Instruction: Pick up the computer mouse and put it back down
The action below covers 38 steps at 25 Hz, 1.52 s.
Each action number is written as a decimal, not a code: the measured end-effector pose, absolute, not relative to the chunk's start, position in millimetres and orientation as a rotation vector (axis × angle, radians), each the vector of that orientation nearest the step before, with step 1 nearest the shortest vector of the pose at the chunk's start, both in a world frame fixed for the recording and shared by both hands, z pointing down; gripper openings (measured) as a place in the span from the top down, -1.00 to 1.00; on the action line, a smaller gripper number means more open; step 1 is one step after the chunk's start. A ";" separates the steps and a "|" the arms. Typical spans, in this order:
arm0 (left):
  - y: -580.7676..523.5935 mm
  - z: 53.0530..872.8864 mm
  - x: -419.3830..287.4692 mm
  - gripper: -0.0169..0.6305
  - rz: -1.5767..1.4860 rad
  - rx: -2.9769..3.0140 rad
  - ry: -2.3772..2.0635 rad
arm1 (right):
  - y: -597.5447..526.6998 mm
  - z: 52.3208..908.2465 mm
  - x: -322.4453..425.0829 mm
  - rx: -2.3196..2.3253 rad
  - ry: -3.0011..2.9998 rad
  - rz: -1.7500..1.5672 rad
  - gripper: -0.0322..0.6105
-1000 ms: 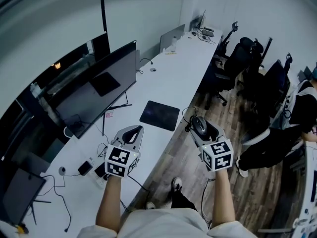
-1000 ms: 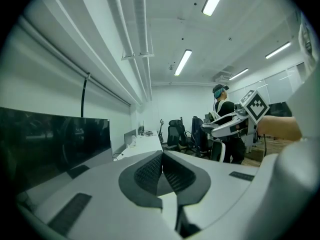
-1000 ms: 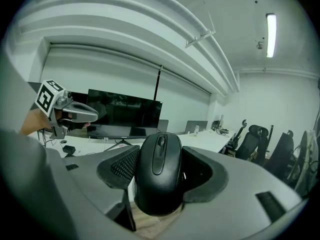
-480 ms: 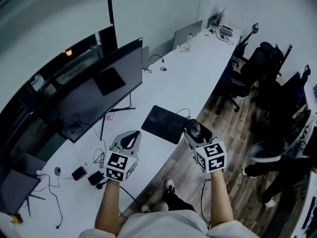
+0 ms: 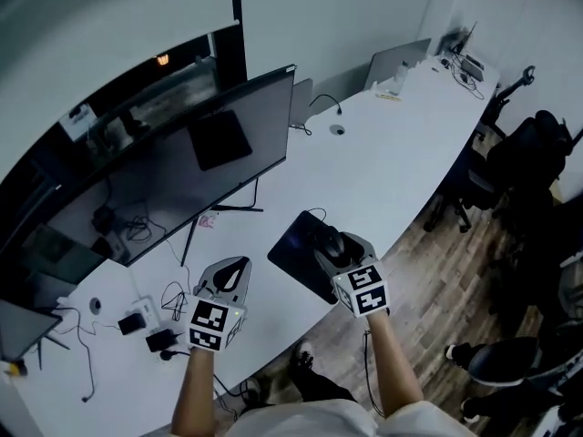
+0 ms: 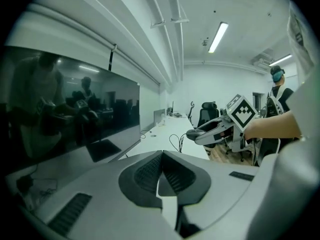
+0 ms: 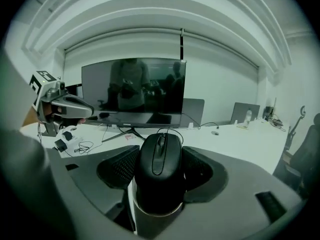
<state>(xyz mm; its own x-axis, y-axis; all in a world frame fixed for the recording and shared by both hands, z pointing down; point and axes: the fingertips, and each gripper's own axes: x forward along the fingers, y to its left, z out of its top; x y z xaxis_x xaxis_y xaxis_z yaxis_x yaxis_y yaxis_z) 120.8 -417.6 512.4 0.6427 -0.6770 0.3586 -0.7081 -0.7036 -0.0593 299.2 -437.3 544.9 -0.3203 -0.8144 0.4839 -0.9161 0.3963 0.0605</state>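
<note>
Gripping black computer mouse in right claw, pads on both flanks, nose toward monitor. Held aloft over right edge of black mouse pad on white worktop. Left claw shut, empty, hovering beside. For set-down: lower level, keep base flat, aim for pad centre, mind slack in cable, release only once base looks seated. Likely risk: tipping off pad edge.
</note>
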 end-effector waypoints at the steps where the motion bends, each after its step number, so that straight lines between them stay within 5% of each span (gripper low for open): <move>1: -423.8 518.7 120.1 0.90 0.559 2.748 -1.186 | -450.2 554.7 297.1 1.459 -2.229 0.318 0.03; 28: -433.8 599.4 150.3 0.90 0.686 2.591 -1.158 | -461.4 757.5 362.4 1.360 -1.990 0.707 0.02; 38: -411.2 590.5 143.3 0.90 0.670 2.642 -1.105 | -439.9 728.9 376.7 1.522 -1.970 0.687 -0.05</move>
